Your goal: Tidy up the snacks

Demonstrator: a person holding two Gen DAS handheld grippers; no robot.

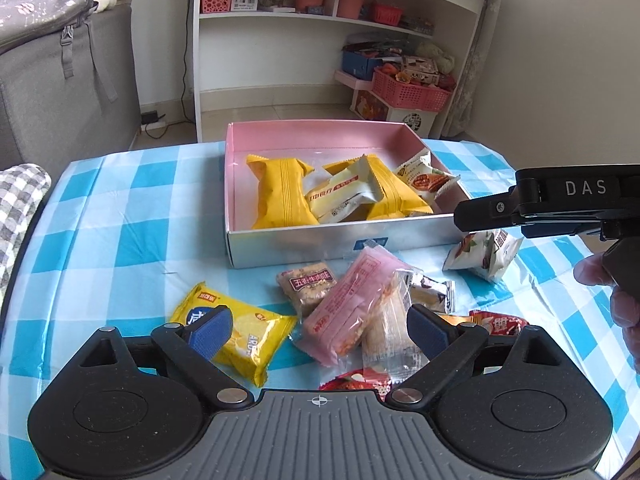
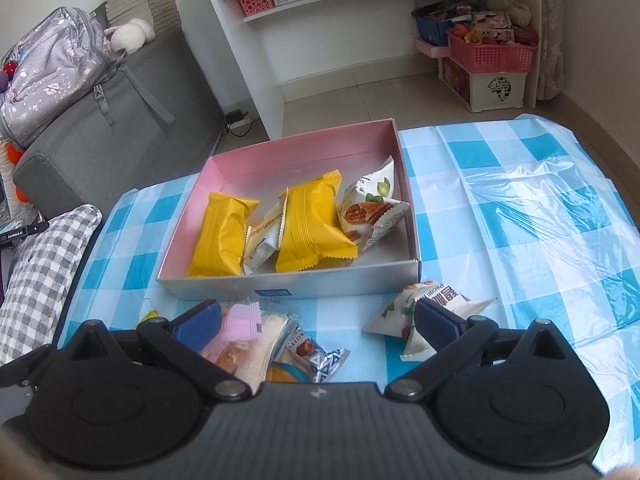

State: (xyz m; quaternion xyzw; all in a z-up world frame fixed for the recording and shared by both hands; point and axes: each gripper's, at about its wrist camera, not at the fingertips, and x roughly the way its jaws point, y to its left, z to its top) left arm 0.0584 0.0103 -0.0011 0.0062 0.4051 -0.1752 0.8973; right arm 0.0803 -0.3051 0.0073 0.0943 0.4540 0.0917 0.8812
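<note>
Both my jaws stand wide and empty, ready to take from the loose snacks (image 1: 352, 312) on the worktop (image 1: 120, 208) at lower centre. The box (image 1: 344, 240), mid-frame, already holds four packets, so I judge sorting partway done.
</note>
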